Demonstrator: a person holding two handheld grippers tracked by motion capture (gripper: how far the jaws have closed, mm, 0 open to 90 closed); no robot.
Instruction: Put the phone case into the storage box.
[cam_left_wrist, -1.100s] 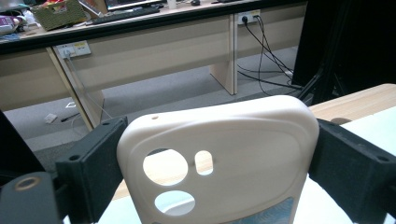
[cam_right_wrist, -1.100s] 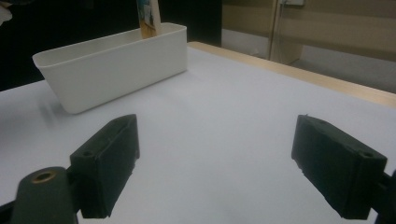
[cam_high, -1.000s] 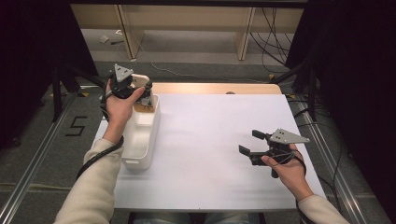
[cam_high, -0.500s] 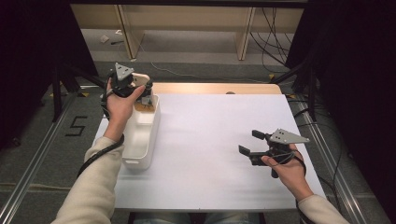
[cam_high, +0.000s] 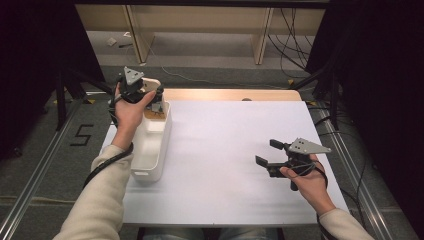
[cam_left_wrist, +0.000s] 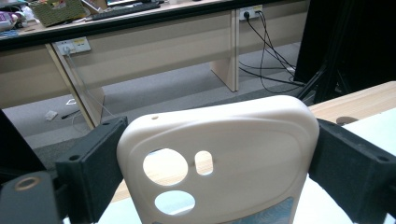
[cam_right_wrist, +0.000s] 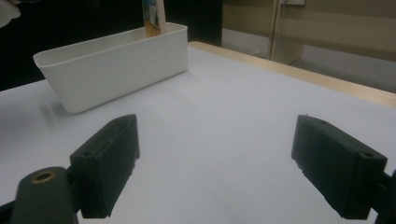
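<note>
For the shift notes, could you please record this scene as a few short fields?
left gripper: shut on the cream phone case, held over the far end of the white bin
right gripper: open, nothing between its jaws, above the white table
bin: at the table's left edge

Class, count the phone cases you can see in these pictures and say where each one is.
1. A cream phone case is clamped between the left gripper jaws, upright above the far end of the white bin. More may lie hidden inside the bin.
</note>
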